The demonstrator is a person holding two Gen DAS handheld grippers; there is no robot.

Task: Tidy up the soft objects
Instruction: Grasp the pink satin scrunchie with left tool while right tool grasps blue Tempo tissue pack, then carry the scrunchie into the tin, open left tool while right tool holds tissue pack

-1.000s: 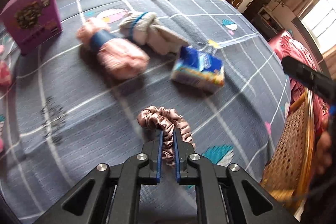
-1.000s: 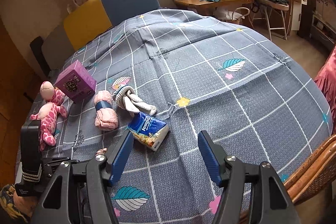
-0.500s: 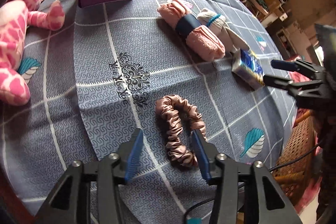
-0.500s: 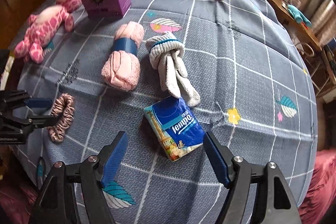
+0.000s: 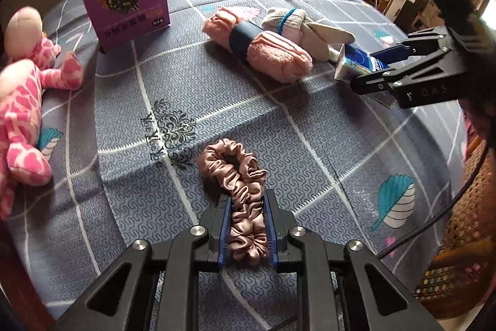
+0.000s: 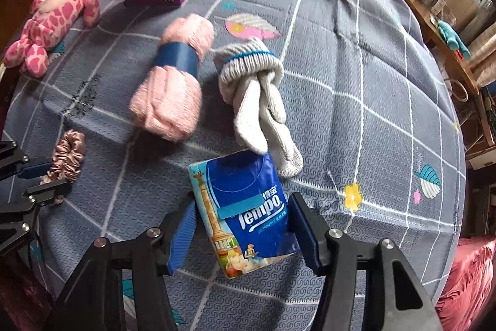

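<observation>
Left gripper (image 5: 247, 225): jaws have just been closing, now nipped onto the near end of the pink satin scrunchie (image 5: 237, 191), which lies on the grey checked bedspread (image 5: 325, 145) close to the near edge. Satin is slick and the thing weighs almost nothing; a pinch across both gathered strands, as here, should hold, while a single fold might slide out.

Right gripper (image 6: 241, 234): jaws have also just been closing, standing either side of the blue tissue pack (image 6: 245, 213). The right pad looks to be at the wrapper, the left shows a sliver of gap, so probably not yet a firm hold. Pack is light, squashy, film-wrapped; best taken across its narrow width near the middle, gently.

Rolled pink towel (image 6: 173, 89) and knotted grey socks (image 6: 257, 95) lie just beyond, touching neither gripper
</observation>
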